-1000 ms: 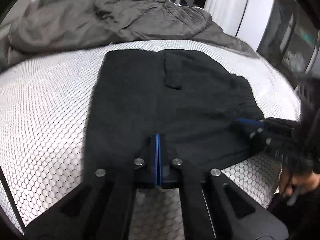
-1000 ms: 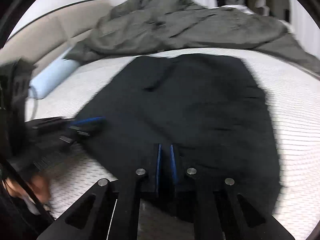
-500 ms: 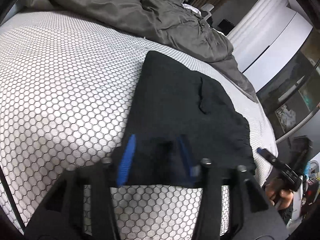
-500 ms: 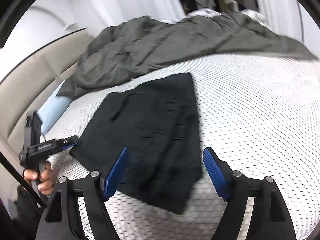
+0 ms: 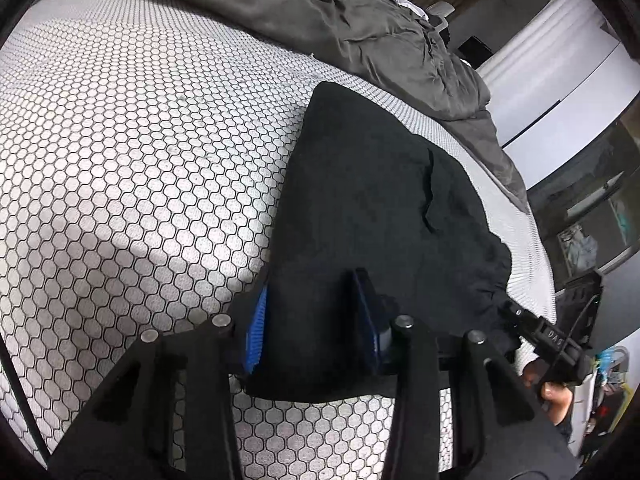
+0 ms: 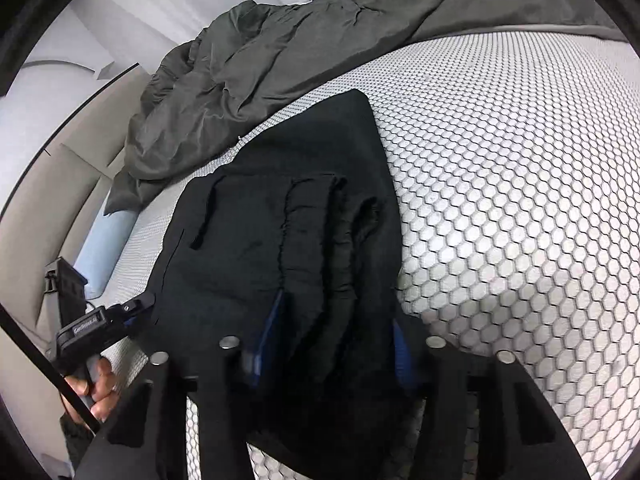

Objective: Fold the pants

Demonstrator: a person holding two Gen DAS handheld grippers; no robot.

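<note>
— So, where are the pants (image 5: 372,208)?

— Flat on the bed (image 5: 132,152), black, near its front edge, with the grey duvet (image 6: 256,60) bunched behind them. Both claws sit at the near hem.

— And the claws themselves?

— Left gripper (image 5: 316,320) has its blue pads spread, with the near left corner of the cloth lying between them, not pinched. Right gripper (image 6: 332,344) is likewise spread, straddling the gathered waistband at the near right.

— What makes this step go well, then?

— I'd say each claw should slide low under the edge so it takes every layer, then close evenly. A shallow bite could drop the bottom layer and skew the fold.

— Their pose?

— Both point forward along the bed, tilted down onto the cloth, well apart across its width. The hand (image 6: 96,384) on the left tool shows at the bed's edge.
</note>
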